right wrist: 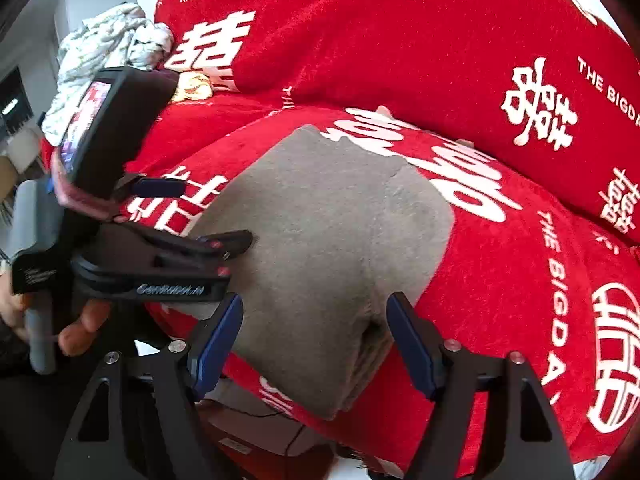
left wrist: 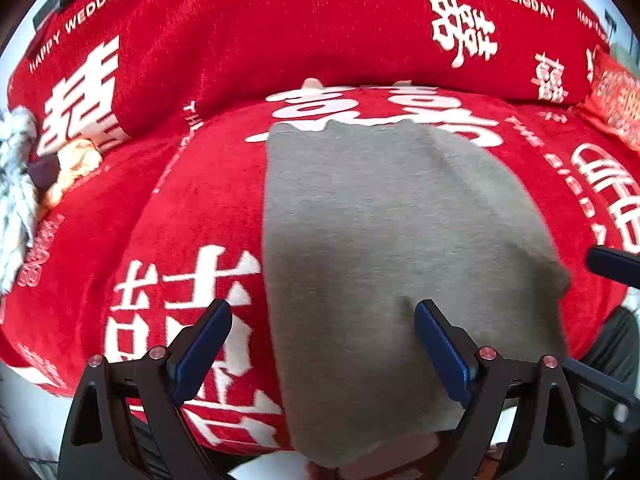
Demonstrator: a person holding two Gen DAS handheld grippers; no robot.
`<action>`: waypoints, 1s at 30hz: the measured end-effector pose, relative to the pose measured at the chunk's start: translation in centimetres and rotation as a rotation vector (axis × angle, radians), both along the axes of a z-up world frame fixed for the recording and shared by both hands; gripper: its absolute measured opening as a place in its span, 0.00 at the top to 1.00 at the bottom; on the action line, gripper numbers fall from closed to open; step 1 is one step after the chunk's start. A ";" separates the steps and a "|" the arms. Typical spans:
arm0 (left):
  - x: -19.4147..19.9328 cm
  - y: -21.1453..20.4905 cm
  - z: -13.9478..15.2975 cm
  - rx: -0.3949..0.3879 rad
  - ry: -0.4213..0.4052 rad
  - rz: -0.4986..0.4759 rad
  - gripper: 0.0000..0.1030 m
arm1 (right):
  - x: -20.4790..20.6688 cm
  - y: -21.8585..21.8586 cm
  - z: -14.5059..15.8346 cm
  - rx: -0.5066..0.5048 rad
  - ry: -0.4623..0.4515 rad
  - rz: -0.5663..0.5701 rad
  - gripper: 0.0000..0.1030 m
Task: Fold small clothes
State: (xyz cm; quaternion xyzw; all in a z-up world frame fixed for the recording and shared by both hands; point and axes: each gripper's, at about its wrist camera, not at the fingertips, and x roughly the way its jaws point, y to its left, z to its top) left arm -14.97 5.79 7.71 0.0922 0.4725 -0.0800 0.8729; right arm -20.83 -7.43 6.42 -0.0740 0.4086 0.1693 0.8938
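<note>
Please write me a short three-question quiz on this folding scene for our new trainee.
1. True or false: the left gripper is clamped on the grey garment.
2. What lies under the grey garment? A) bare wood B) a red cover with white lettering C) a blue towel
3. What sits at the far left of the red cover?

Key
1. False: both the left gripper and the right gripper stand open, holding nothing.
2. B
3. A crumpled pile of light clothes.

A plain grey garment [left wrist: 384, 264] lies folded flat on the red blanket [left wrist: 192, 200], its layered edge hanging over the near side.
</note>
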 end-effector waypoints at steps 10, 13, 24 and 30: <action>-0.6 0.7 0.6 -0.028 -0.046 0.122 0.09 | 1.4 -0.7 -0.7 -0.049 0.052 -0.091 0.25; -0.5 0.6 0.4 -0.015 -0.030 0.111 0.09 | 1.8 -0.9 -0.9 -0.047 0.062 -0.108 0.25; 0.0 1.3 -0.1 -0.046 0.012 0.139 0.09 | 2.4 -0.8 -0.9 -0.052 0.075 -0.125 0.25; 0.2 1.5 -0.2 -0.056 0.030 0.135 0.09 | 2.6 -0.8 -0.8 -0.053 0.078 -0.123 0.25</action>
